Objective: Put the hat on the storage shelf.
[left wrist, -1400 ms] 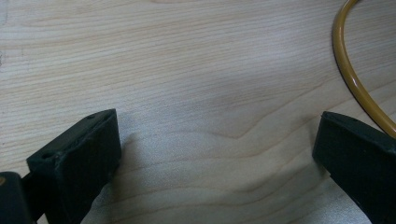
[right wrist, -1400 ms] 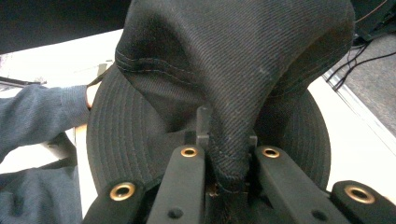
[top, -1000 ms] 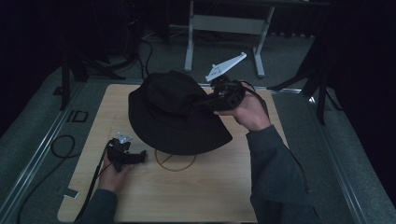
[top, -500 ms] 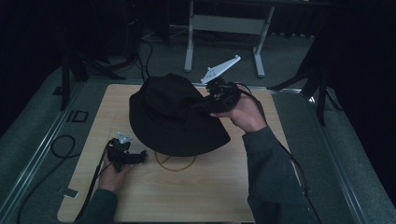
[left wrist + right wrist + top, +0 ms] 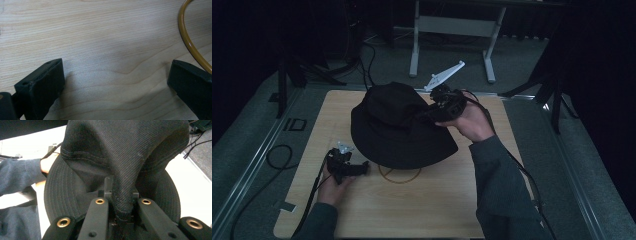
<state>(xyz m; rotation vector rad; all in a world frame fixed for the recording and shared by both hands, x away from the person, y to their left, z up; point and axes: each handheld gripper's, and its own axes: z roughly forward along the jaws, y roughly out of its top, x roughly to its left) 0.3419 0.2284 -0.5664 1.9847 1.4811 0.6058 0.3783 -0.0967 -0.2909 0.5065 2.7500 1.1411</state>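
A black bucket hat [image 5: 397,132] lies on the wooden table [image 5: 437,210], its crown pulled up on the right side. My right gripper [image 5: 426,114] comes in from the right and is shut on a fold of the crown fabric. In the right gripper view the hat [image 5: 120,152] rises between the two jaws of the right gripper [image 5: 122,202]; they have just been opening a little, with the fold still pinched. My left gripper [image 5: 363,169] rests on the table at the hat's near left, open. The left gripper [image 5: 115,82] has bare wood between its jaws.
A thin yellow ring [image 5: 399,176] lies on the table, partly under the hat's near brim; the ring [image 5: 186,37] curves past my left gripper's right jaw. A white stand [image 5: 452,25] is behind the table. Cables [image 5: 277,155] trail on the floor at left.
My right gripper and the pinched crown have shifted slightly left and toward me. The left gripper has stayed put.
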